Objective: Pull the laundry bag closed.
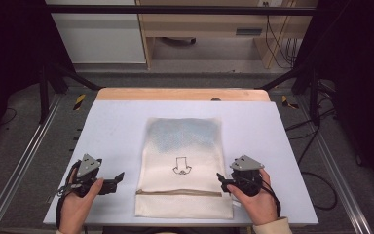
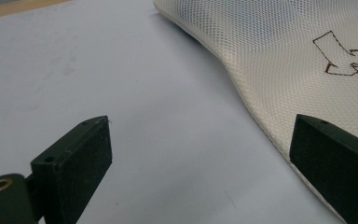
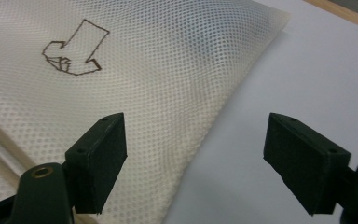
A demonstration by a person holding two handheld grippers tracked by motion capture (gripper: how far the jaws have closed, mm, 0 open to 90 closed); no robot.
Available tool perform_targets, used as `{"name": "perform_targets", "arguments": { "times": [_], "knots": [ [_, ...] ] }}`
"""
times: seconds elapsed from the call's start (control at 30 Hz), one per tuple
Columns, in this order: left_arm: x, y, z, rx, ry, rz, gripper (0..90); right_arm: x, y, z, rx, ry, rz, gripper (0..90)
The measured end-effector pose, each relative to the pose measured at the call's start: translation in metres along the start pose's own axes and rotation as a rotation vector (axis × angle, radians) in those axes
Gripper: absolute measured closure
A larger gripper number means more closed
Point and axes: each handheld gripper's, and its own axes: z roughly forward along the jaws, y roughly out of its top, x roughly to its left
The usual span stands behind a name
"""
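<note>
From the high view, a cream mesh bag [image 1: 183,165] lies flat mid-worktop [image 1: 117,126], its zipper end nearest the person; the left gripper [image 1: 118,179] and right gripper [image 1: 221,179] flank it, jaws apart. The left gripper view shows wide, empty jaws beside the bag's edge [image 2: 279,56]. The right gripper view shows parted jaws over the bag's edge [image 3: 158,60], holding nothing.

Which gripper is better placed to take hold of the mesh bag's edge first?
Right, narrowly. The right gripper has open jaws already straddling the mesh bag edge; the left gripper, also open, still has mostly bare table between its jaws.
</note>
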Motion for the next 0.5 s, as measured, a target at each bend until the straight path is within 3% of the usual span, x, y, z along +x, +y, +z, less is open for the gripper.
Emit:
{"name": "perform_targets", "arguments": {
  "times": [0.13,0.27,0.37,0.4,0.47,0.5],
  "knots": [
    [0.002,0.0,-0.007,-0.016,0.005,-0.013,5.0,0.014,0.009,0.001,0.02,0.046,-0.035,13.3],
    [0.005,-0.004,-0.009,-0.023,0.034,-0.013,5.2,0.029,0.018,0.001,0.035,0.081,-0.07,13.1],
    [0.006,-0.011,-0.012,0.008,0.043,-0.028,5.4,0.046,0.03,0.005,0.057,0.132,-0.114,17.4],
    [0.006,-0.013,-0.014,0.02,0.047,-0.024,5.8,0.056,0.038,0.008,0.07,0.161,-0.148,19.2],
    [0.006,-0.017,-0.016,0.032,0.044,-0.026,5.6,0.059,0.041,0.009,0.078,0.174,-0.159,19.9],
    [0.008,-0.017,-0.016,0.048,0.039,-0.018,5.5,0.067,0.048,0.013,0.094,0.211,-0.178,24.6]
  ]
}}
